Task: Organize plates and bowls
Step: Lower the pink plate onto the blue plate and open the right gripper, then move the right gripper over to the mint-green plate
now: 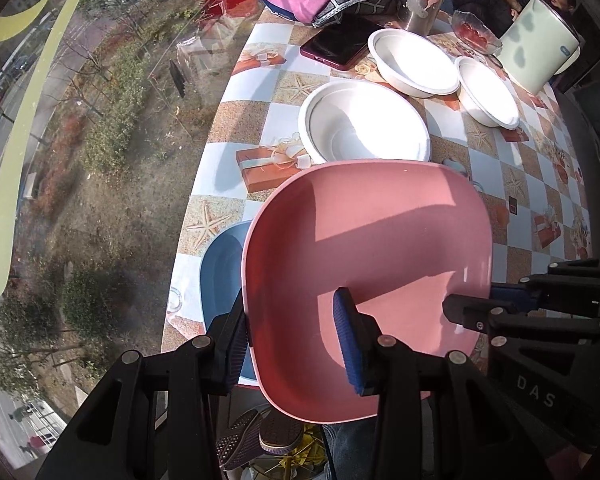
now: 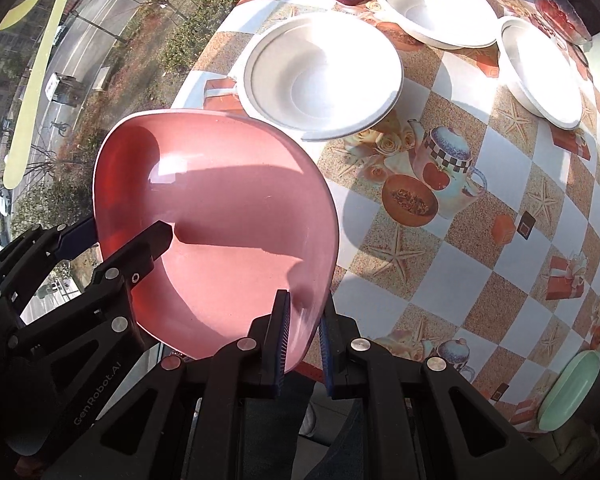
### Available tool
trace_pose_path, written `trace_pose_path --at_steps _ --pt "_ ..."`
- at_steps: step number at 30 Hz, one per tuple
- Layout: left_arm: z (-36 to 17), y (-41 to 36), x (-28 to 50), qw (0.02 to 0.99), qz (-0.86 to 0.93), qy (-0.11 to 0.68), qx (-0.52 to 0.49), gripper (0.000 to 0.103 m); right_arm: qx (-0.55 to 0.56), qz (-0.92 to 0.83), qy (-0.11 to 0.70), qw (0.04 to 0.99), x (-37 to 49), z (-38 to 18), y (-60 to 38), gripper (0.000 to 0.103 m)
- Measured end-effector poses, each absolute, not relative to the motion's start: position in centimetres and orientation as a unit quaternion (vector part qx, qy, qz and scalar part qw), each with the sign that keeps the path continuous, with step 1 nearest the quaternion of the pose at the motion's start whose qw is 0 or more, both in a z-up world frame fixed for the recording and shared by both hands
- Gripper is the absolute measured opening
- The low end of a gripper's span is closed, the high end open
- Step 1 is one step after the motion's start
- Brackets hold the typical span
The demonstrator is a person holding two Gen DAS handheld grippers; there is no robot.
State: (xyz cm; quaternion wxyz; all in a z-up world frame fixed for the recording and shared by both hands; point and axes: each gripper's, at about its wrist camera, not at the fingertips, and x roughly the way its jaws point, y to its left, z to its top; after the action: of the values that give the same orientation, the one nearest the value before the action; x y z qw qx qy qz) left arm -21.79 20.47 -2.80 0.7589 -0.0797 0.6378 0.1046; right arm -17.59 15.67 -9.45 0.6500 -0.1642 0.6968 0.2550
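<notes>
The pink plate [image 1: 364, 264] is carried clear of the table [image 1: 512, 184], held at two points on opposite sides of its rim. The left gripper [image 1: 296, 344] is closed on the plate's wall, one blue pad outside and one inside the dish. The right gripper [image 2: 302, 344] pinches the opposite rim between nearly closed fingers, and it also shows at the right edge of the left wrist view. Handling judgement: the plate appears to be rigid moulded plastic — light, stiff and unlikely to break. Its glossy surface may slip under a light pinch, so the raised rim is the correct place to grip, as done here. A blue plate [image 1: 220, 280] lies on the table directly below and partly beyond the pink one; it is a likely base for stacking. Count of items: one pink plate, one blue plate, and three white bowls — a near bowl [image 1: 364, 124], a far bowl [image 1: 414, 60] and a right-hand bowl [image 1: 488, 92]. The white bowls look like thin pressed-fibre disposables, very light and easily dented, so grip them gently at the lip. One pale green dish [image 2: 568, 388] sits at the table's edge in the right wrist view. Also present are a phone [image 1: 336, 44] and a small glass dish [image 1: 476, 34].
</notes>
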Motion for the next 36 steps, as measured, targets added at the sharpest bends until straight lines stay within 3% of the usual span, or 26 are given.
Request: trace_pose_path --at_steps 22,25,27,28,29,31,36 --pt "-5.5 24.7 -24.2 0.727 0.149 0.660 -0.118 0.043 -0.169 0.279 0.719 0.614 -17.5 -12.6 19.1 0.017" --pt "-5.7 25.7 -24.3 0.726 0.161 0.656 -0.125 0.050 -0.157 0.290 0.722 0.608 -17.2 -12.9 19.1 0.017" --pt "-5.5 26.4 -24.6 0.729 0.170 0.650 -0.132 0.065 -0.162 0.282 0.718 0.616 -16.8 -12.6 18.4 0.017" --pt "-5.3 26.7 -24.7 0.732 0.172 0.645 -0.134 0.067 -0.166 0.276 0.713 0.622 -16.7 -12.4 18.0 0.027" --pt "-5.1 26.9 -24.9 0.735 0.172 0.642 -0.133 0.070 -0.165 0.273 0.710 0.628 -16.5 -12.0 17.2 0.053" --pt "-4.9 27.0 -25.0 0.737 0.171 0.641 -0.131 0.073 -0.153 0.272 0.707 0.635 -16.2 -11.6 15.9 0.079" --pt "-4.9 25.7 -24.7 0.739 0.145 0.646 -0.123 0.074 -0.133 0.232 0.716 0.645 -15.9 -11.4 11.7 0.079"
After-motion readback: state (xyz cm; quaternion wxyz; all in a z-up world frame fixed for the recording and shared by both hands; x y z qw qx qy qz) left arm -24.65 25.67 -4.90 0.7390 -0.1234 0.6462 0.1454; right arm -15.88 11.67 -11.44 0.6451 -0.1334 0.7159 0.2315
